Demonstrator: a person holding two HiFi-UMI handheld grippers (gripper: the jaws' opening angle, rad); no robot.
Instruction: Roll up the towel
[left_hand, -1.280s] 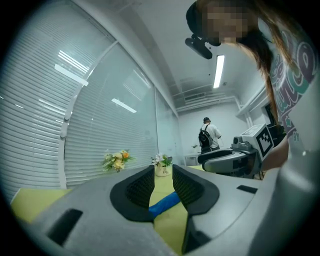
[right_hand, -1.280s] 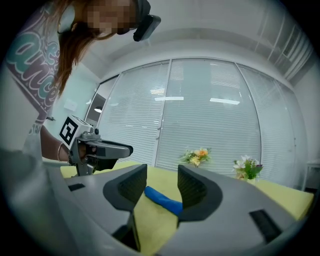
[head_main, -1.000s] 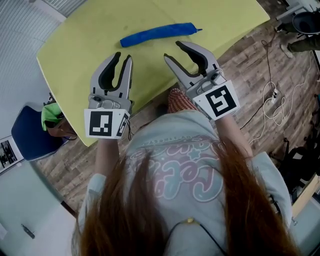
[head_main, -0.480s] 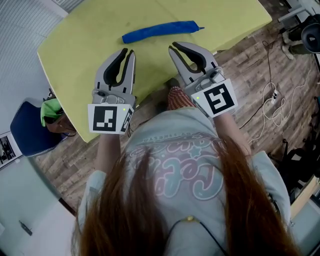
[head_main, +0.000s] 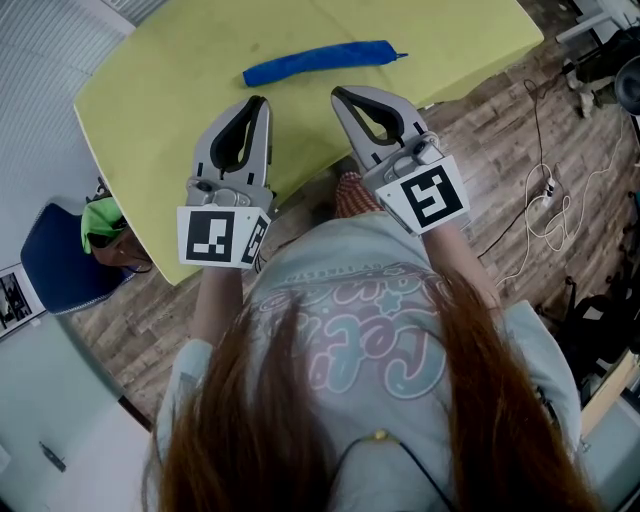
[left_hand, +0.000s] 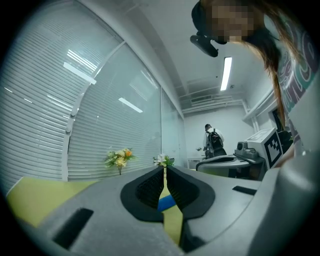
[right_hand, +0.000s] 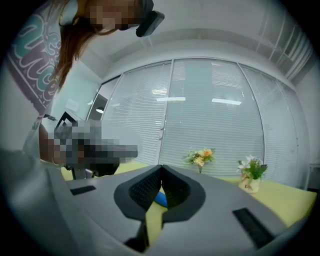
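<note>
The long blue rolled-up cloth towel (head_main: 318, 61) lies on the flat yellow table (head_main: 150, 100), just past the 2 grippers. The grey left gripper (head_main: 258, 101) and the grey right gripper (head_main: 338, 94) have just been closing. Their jaws are pressed together with nothing between them, and neither touches the towel.

Bright blue on the towel (head_main: 320, 60); flat yellow-green across the table (head_main: 140, 100). Pale grey shells with black ribbed pads (left_hand: 150, 187) on the left gripper (head_main: 258, 100) and right gripper (head_main: 338, 93), black-and-white square markers on their cubes (head_main: 215, 237). Grey-brown wood planks for the floor (head_main: 500, 140). Dark blue on the chair (head_main: 50, 270), vivid green on the bundle (head_main: 100, 228) beside it. Pale blue-grey shirt (head_main: 350, 300) with pink and teal lettering; reddish-brown hair (head_main: 240, 440). Orange-yellow flowers (right_hand: 201, 156) against white blinds (right_hand: 215, 125).
</note>
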